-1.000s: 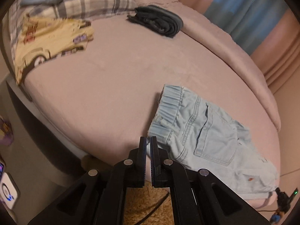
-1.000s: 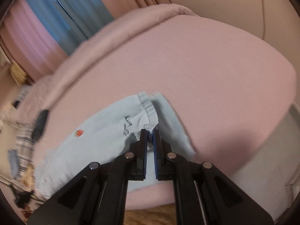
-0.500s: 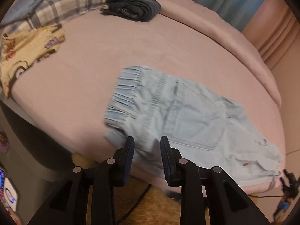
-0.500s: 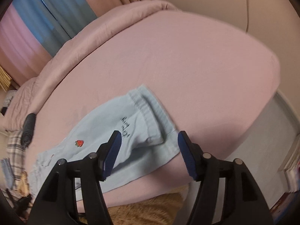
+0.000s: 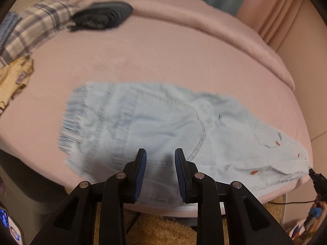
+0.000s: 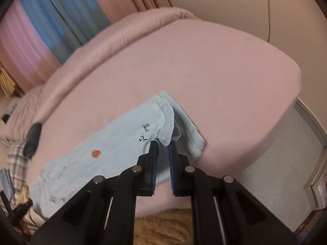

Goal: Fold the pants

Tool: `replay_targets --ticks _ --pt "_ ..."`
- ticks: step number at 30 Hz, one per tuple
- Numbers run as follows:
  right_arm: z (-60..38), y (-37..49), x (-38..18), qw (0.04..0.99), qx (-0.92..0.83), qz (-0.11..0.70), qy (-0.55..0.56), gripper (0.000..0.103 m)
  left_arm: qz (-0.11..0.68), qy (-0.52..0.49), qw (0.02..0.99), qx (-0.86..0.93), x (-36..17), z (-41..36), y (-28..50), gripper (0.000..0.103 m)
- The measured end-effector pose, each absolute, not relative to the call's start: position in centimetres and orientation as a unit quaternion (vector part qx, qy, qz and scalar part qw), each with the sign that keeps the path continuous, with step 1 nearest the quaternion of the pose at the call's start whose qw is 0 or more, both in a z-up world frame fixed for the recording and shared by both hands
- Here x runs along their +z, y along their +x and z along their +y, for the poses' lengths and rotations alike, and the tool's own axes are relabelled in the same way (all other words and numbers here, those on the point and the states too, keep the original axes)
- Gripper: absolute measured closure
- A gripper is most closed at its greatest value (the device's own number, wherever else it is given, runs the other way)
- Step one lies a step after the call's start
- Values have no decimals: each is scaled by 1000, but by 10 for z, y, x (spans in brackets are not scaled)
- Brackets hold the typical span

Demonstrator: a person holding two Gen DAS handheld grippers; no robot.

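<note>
Light-blue pants: lying flat along the near edge of the pink bed, elastic waistband toward the left, legs running right to the mattress rim; lower hem hangs slightly over the edge.

Left gripper: jaws moderately apart, holding nothing, poised over the pants' near edge at the seat.

Right gripper: jaws narrowly parted, tips at the leg cuffs; whether cloth lies between them cannot be told.

Strawberry motif: on the upper leg.

Dark folded garment and plaid cloth: far left, well apart from the pants.

Open bedsheet: broad bare area beyond and right of the cuffs.

Tan rug: below the bed edge.
</note>
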State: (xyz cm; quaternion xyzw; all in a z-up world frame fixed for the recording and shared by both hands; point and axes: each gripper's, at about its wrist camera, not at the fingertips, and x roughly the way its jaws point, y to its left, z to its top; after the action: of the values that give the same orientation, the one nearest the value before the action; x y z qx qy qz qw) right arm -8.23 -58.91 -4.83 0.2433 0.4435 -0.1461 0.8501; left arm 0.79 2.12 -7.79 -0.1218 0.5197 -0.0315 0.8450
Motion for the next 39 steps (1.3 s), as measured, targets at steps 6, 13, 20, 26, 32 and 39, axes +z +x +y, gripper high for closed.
replay_targets --ticks 6,13,20,26,32,39 --pt "-590 -74 -83 816 -165 511 213 85 556 -88 826 -18 -109 15 15 77" --pt "-603 -43 -25 844 -204 470 158 42 551 -93 829 -16 -114 16 14 77" --pt "-608 40 -47 839 -130 497 178 45 544 -92 834 -21 -118 9 9 77" --pt "-608 59 -82 823 -135 528 161 89 545 -98 832 -27 -118 17 10 77" --pt "-611 59 -41 870 -137 439 176 91 550 -96 829 -27 -116 18 12 77" --pt "-619 96 -96 828 -168 509 168 88 549 -95 830 -30 -116 17 14 77"
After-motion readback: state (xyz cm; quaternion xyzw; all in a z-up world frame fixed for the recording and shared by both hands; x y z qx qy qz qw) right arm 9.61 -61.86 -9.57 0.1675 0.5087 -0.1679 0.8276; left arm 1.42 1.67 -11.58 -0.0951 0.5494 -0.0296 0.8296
